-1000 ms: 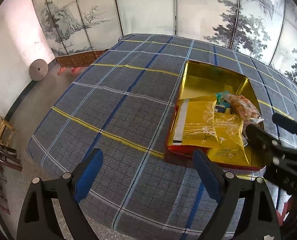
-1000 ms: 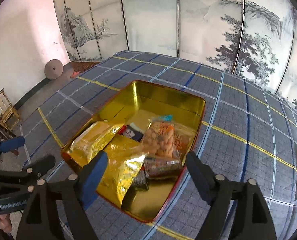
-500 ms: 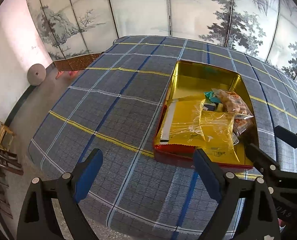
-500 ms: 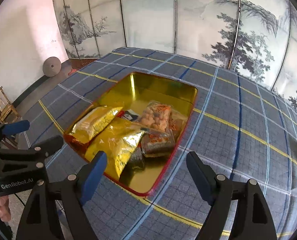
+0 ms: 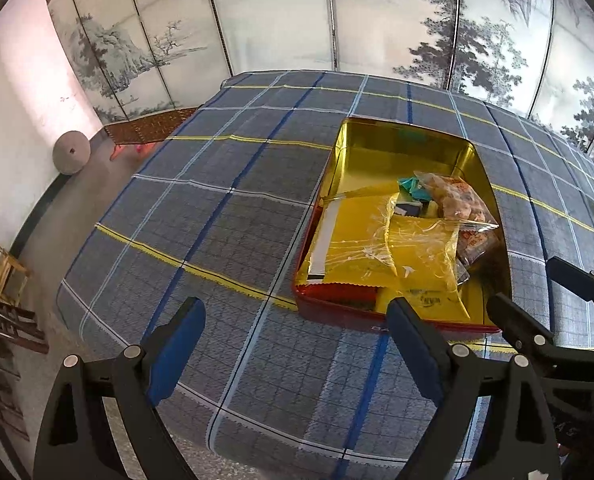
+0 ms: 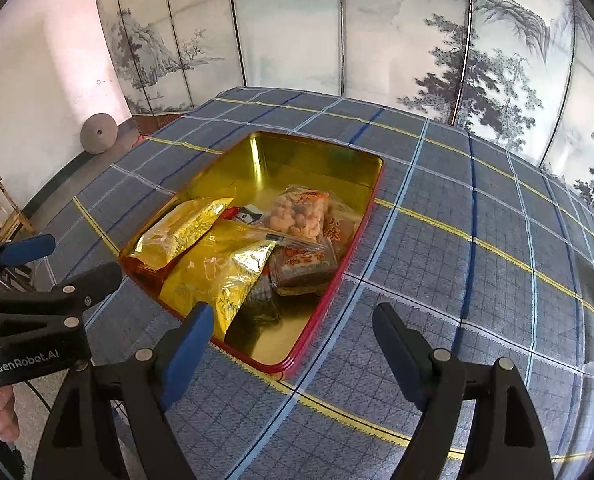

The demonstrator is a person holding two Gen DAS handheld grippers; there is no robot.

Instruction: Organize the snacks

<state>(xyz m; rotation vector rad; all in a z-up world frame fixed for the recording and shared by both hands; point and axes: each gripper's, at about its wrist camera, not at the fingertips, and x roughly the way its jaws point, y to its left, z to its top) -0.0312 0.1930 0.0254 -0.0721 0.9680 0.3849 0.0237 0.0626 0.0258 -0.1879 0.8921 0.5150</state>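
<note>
Both grippers, left [image 5: 293, 346] and right [image 6: 291, 340], gape empty. Ahead of the right one, to its left, sits the tin [image 6: 337, 280] of snacks [image 6: 217, 276]; it lies right of the left gripper.

Illumination was bright, diffuse daylight; the translucent screen panels [image 6: 289, 20] beyond the claws appeared backlit. Shadows on the tablecloth [image 5: 233, 248] were soft and faint. Specular glare appeared on the gold tin [image 6: 281, 160] interior and on the foil packets [image 6: 217, 276] ahead of the right gripper [image 6: 291, 338]. Both views were sharp centrally. Fisheye distortion curved straight lines strongly towards the edges, and dark vignetting filled the corners.
</note>
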